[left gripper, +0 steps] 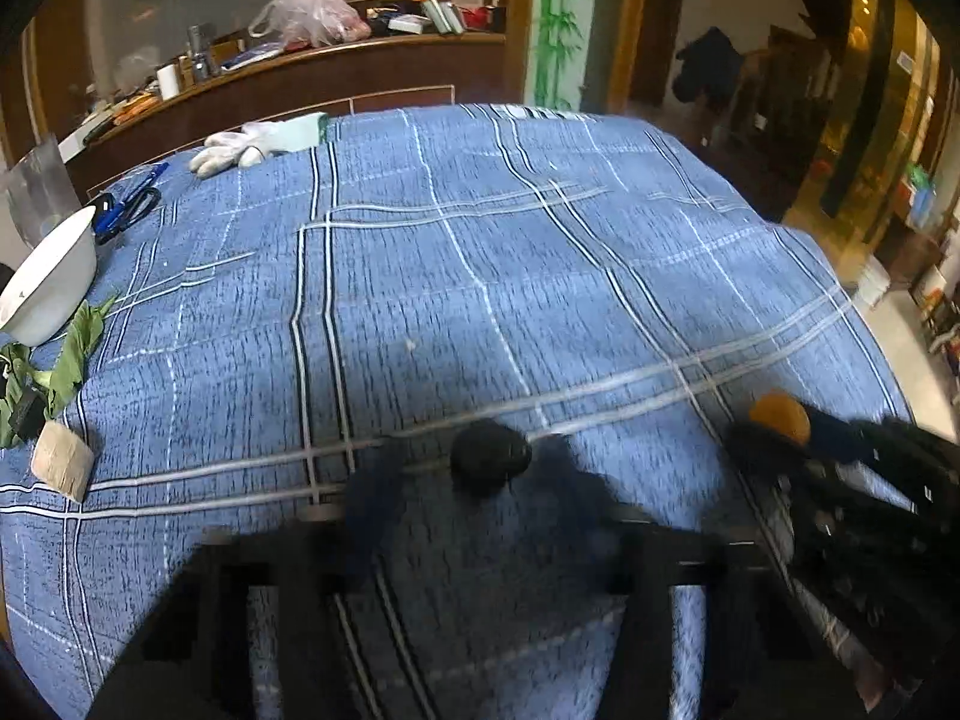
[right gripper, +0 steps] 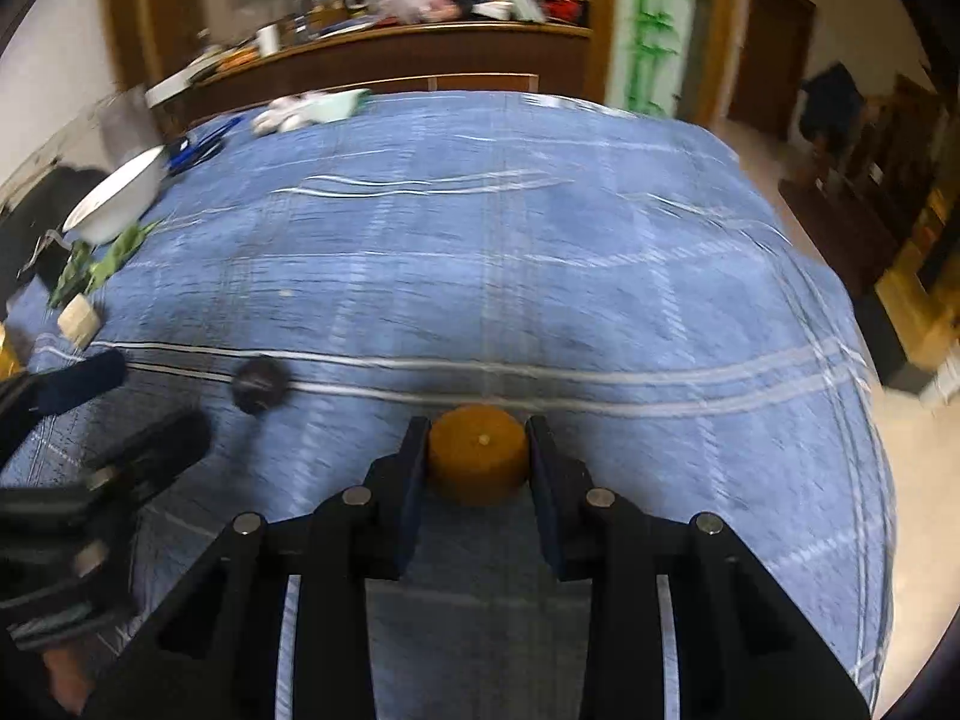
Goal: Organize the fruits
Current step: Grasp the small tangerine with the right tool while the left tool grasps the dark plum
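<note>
Here the right gripper (right gripper: 478,456) has an orange fruit (right gripper: 478,455) between its two fingers, the dark pads pressed to either side of it, on the blue plaid tablecloth (right gripper: 540,228). The fruit is squat and round, with a small pale dimple facing the camera, so it gives no long axis to line up with; the fingers bracket it left and right, low on the cloth. I judge this grip settled enough to lift.

The left gripper (left gripper: 474,480) is the open question. In its own view a dark round fruit (left gripper: 491,459), possibly an avocado or passion fruit, lies straight ahead between the blurred finger shapes, but the smear hides whether the pads touch it. The right wrist view shows the left fingers (right gripper: 84,381) standing apart, with the dark fruit just beyond and to the right of their tips, not pinched. So the left tongs are narrowed yet gripping nothing that can be made out.

The relation that matters: the dark fruit sits just ahead of the left fingertips, nearer that hand than the right, which is busy with the orange one. The two fruits lie near each other along the same pale stripe.

A white bowl (left gripper: 51,285) stands tilted at the far left edge, well apart from both fruits and nearer the left hand; it looks the likely destination, though that is a guess
</note>
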Available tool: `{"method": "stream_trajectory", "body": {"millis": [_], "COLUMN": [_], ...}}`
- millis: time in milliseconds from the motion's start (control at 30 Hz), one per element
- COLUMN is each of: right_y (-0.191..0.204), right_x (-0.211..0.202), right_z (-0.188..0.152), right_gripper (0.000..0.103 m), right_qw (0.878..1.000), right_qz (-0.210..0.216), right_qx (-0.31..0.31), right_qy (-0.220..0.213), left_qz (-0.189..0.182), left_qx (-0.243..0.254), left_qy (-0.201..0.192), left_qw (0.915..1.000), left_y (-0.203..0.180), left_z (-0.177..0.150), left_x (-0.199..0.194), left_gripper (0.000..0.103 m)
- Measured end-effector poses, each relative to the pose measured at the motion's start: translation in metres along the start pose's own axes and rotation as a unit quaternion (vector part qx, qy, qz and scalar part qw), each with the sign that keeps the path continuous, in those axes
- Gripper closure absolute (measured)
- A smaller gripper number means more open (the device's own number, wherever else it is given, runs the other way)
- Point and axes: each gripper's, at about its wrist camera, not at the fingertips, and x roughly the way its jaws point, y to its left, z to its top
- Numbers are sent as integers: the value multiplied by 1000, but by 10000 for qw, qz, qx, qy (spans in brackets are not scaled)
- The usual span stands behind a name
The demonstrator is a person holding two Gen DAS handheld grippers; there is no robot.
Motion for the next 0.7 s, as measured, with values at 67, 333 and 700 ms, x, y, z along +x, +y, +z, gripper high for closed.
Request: {"method": "stream_trajectory", "body": {"millis": [67, 333, 700], "right_y": [-10, -11, 21], "right_x": [-4, -5, -36], "right_z": [-3, -5, -44], "right_gripper": [70, 70, 70], "right_qw": [9999, 9997, 9999], "right_qz": [48, 79, 90], "right_qx": [150, 216, 64], "right_qy": [-24, -32, 63], "left_qz": [37, 245, 452], "left_qx": [-17, 20, -204], "left_qy": [-9, -13, -12], "left_qw": [10000, 9997, 9988], "left_y": [2, 12, 36], "left_z": [0, -18, -71], "left_x": [1, -16, -76], "left_gripper": [73, 83, 83]}}
